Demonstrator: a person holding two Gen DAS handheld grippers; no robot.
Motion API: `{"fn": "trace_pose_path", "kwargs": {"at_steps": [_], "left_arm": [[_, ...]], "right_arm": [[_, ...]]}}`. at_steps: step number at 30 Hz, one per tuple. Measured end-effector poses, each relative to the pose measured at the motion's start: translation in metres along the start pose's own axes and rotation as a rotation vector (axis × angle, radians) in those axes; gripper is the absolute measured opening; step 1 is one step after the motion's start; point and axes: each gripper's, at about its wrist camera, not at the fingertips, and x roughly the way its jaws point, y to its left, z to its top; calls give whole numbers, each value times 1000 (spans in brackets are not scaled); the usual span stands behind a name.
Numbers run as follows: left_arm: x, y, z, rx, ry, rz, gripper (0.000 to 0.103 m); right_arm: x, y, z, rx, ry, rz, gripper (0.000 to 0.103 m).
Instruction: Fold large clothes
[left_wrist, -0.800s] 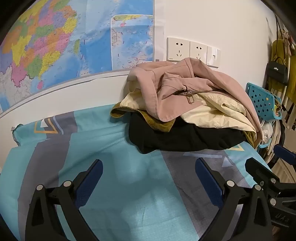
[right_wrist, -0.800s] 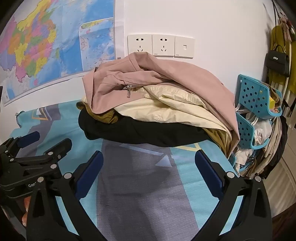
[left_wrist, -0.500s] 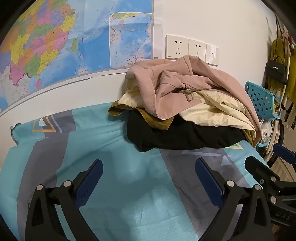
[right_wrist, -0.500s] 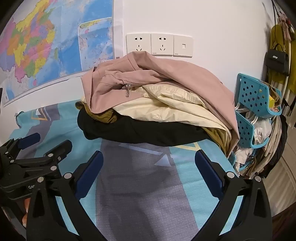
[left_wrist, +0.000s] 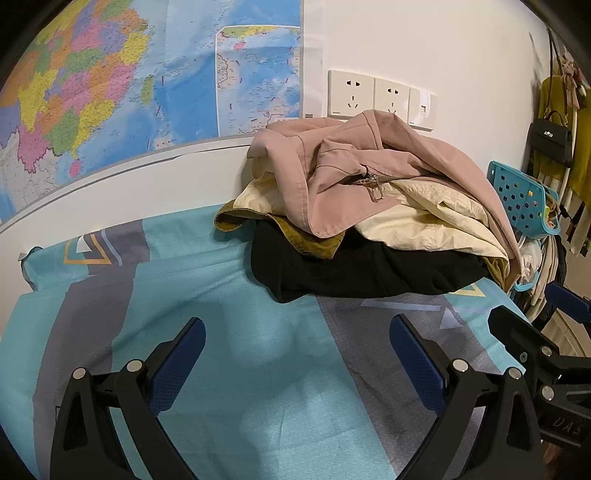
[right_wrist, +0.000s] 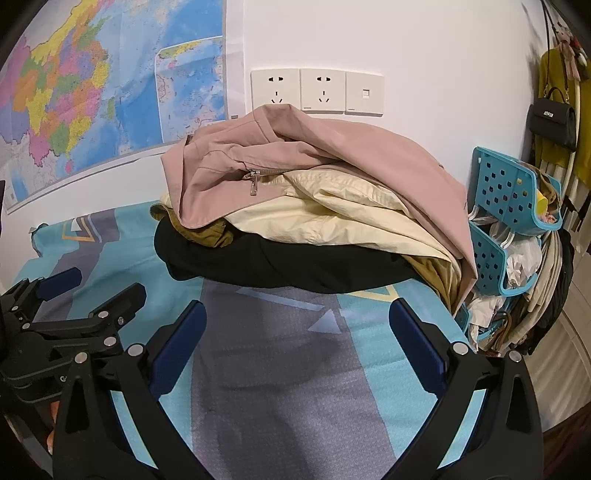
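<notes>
Across the lower two thirds of both wrist views spreads a bed sheet (left_wrist: 207, 280) in turquoise and grey bands with small triangle marks. Behind it, filling the upper left of each frame, a coloured wall map (right_wrist: 92, 81) hangs on the white wall. At the middle of each view, against the wall, lies the heap of clothes (right_wrist: 314, 221): a pink zip jacket (left_wrist: 351, 177) on top, a cream garment (right_wrist: 332, 218) under it, a mustard-brown piece (left_wrist: 295, 236) poking out below that, and a black garment (right_wrist: 277, 262) at the bottom, resting on the sheet. At the right edge stand blue perforated baskets (right_wrist: 506, 192) with cloth and bags spilling around them, and a black handbag (left_wrist: 550, 142) hangs above. Three white wall sockets (right_wrist: 317, 90) sit just over the heap.

Along the bottom of the left wrist view, the left gripper (left_wrist: 295, 354) has its blue-padded jaws spread as wide as they go, nothing between them but bare sheet, the heap near but apart. At the bottom of the right wrist view, the right gripper (right_wrist: 295, 336) is likewise fully spread and empty, clear of the black garment's edge. Each gripper shows at the side edge of the other's view.
</notes>
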Motion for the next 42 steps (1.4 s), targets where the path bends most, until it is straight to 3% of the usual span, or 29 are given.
{"fn": "trace_pose_path", "kwargs": {"at_steps": [8,24,34,42], "left_arm": [[0,0,0,-1,2,-1,96],[3,-1,-3,-3,6,-9,96],[6,-1,-3,-2,11,-12,96],[8,-2,-2,-1,12,-5,96]], "right_arm": [[-2,0,1,-4,-53,-1,97],[1,-1,0,4,-49,6,97],[1,-1,0,13,-97,10,97],[6,0,0,-10,-60,-1,97]]}}
